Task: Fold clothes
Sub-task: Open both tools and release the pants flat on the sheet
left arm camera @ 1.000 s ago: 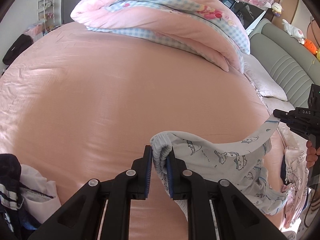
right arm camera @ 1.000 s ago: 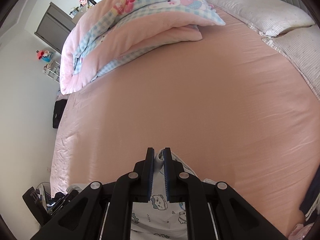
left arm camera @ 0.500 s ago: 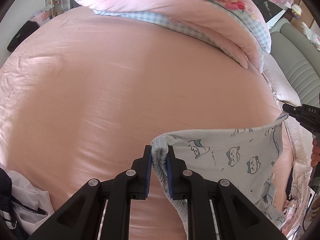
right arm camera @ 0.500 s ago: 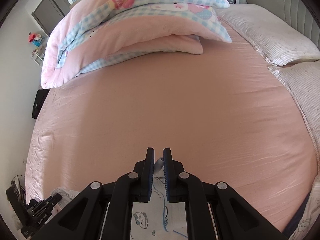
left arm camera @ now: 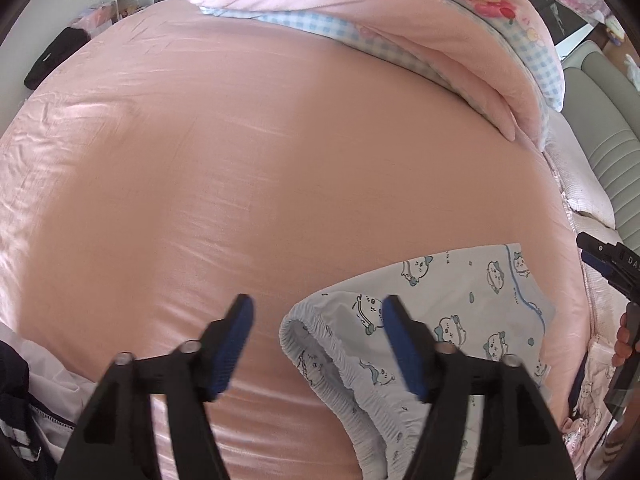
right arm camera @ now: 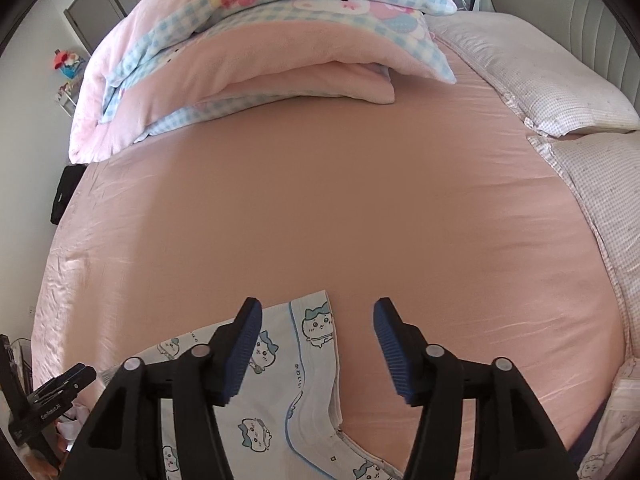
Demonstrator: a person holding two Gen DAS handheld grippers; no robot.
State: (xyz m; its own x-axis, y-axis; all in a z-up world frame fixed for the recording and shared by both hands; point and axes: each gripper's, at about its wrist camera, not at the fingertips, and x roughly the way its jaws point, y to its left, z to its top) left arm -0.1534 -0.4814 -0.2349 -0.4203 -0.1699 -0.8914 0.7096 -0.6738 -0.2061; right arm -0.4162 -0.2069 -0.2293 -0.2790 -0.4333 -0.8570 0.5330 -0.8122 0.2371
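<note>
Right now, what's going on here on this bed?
A person is folding clothes with two hand-held grippers. A white cartoon-print garment lies spread on the pink bed. Both the left gripper and the right gripper are open above it, holding nothing. More clothes wait at the bed's edge, and a folded quilt lies at the far side.

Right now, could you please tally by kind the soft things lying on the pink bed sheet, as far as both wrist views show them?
White cartoon-print garment, spread flat: 1
Folded pink and blue-checked quilt: 1
White checked pillows: 2
Dark and white clothes heap at the sheet's edge: 1
Total: 5
Both claws, left and right, are open, holding nothing.
</note>
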